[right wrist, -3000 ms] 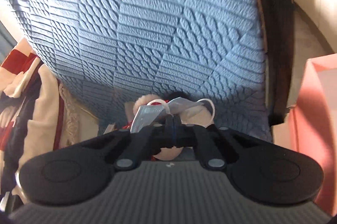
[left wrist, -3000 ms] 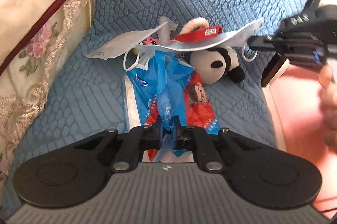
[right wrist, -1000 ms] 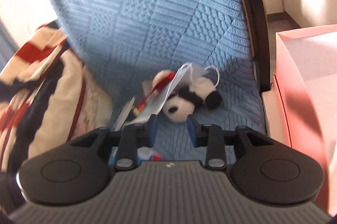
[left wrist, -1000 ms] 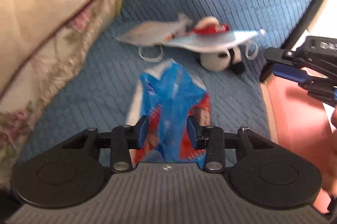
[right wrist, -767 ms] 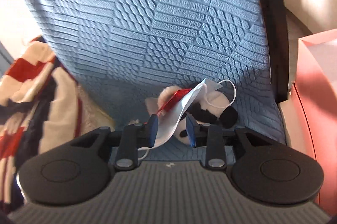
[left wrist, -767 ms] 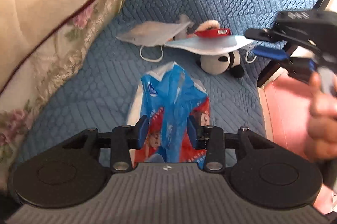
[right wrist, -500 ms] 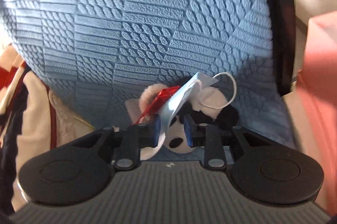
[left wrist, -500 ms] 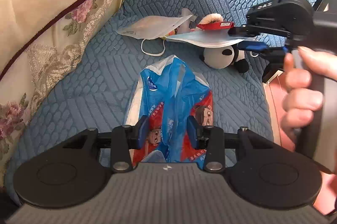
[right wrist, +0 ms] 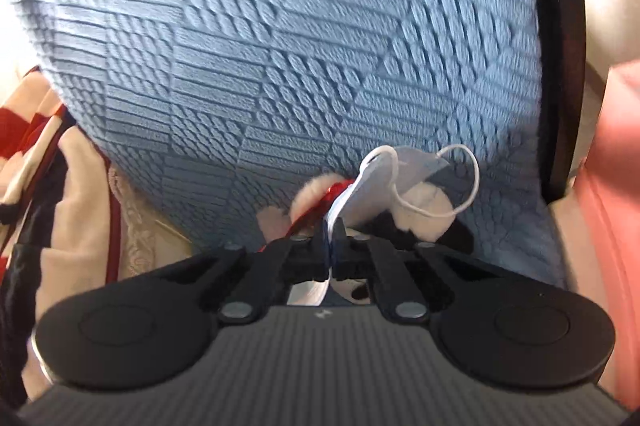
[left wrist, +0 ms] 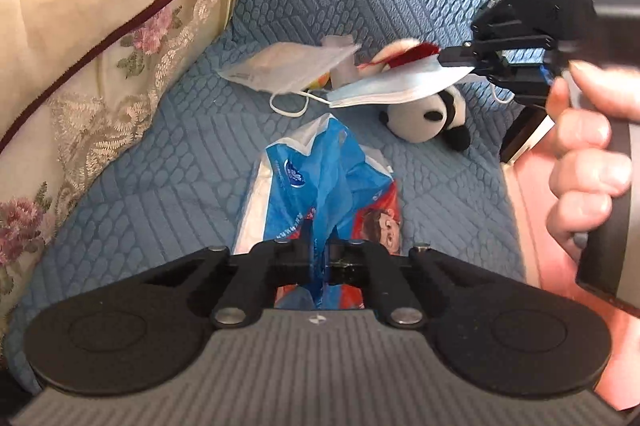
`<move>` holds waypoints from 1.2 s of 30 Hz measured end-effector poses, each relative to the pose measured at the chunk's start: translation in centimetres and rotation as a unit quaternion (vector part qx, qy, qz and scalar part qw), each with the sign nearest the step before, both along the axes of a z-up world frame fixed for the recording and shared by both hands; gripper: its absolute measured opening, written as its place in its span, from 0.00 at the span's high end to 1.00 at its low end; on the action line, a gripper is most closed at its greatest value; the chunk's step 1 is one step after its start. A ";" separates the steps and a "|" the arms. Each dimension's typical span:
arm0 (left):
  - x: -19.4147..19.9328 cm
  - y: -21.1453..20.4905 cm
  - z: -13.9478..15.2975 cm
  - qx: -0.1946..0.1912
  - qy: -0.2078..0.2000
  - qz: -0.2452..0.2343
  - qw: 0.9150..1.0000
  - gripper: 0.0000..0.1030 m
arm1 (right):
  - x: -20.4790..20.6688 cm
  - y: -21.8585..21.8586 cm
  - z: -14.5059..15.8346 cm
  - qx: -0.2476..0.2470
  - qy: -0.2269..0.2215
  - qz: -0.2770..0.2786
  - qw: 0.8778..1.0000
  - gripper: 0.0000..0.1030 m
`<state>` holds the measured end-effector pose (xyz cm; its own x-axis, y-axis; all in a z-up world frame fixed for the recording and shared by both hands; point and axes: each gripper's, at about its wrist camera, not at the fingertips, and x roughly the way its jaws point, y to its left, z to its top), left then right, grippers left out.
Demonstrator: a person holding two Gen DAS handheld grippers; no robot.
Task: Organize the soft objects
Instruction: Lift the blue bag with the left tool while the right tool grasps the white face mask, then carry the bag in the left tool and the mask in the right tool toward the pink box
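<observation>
A blue plastic pack (left wrist: 320, 186) with a cartoon print lies on the blue sofa seat (left wrist: 172, 178). My left gripper (left wrist: 320, 262) is shut on its near end. Further back, a light blue face mask (left wrist: 384, 86) is draped over a panda plush (left wrist: 428, 114) and a red-trimmed plush. My right gripper (left wrist: 460, 62) comes in from the right, held by a hand (left wrist: 580, 162), and is shut on the mask's edge. In the right wrist view the mask (right wrist: 384, 182) is pinched between the closed fingers of that gripper (right wrist: 330, 242), its ear loop hanging free over the panda (right wrist: 424, 222).
A white mask (left wrist: 288, 70) lies behind the pack at the foot of the sofa back (right wrist: 280, 46). A floral cushion (left wrist: 100, 26) fills the left side. A pink box (left wrist: 532, 210) stands to the right of the seat, beside the dark sofa frame (right wrist: 560, 66).
Both grippers have closed: the left on the blue pack, the right on the blue mask. The right gripper moved in closer to the mask and panda.
</observation>
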<state>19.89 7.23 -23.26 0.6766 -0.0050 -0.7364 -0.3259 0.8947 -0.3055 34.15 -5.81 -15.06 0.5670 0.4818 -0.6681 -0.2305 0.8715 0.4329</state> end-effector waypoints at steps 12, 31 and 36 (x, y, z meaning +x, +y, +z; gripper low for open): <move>-2.2 1.3 3.4 -0.029 -0.050 0.015 0.998 0.96 | -2.2 -4.6 6.1 -0.048 -0.092 0.003 0.995 0.96; -3.2 1.7 4.3 -0.034 -0.066 0.000 0.997 0.96 | -12.0 -7.0 6.0 -0.145 -0.145 0.040 0.978 0.96; -3.6 1.5 4.3 -0.027 -0.067 -0.012 0.997 0.96 | -14.2 -7.3 5.3 -0.143 -0.146 0.053 0.978 0.96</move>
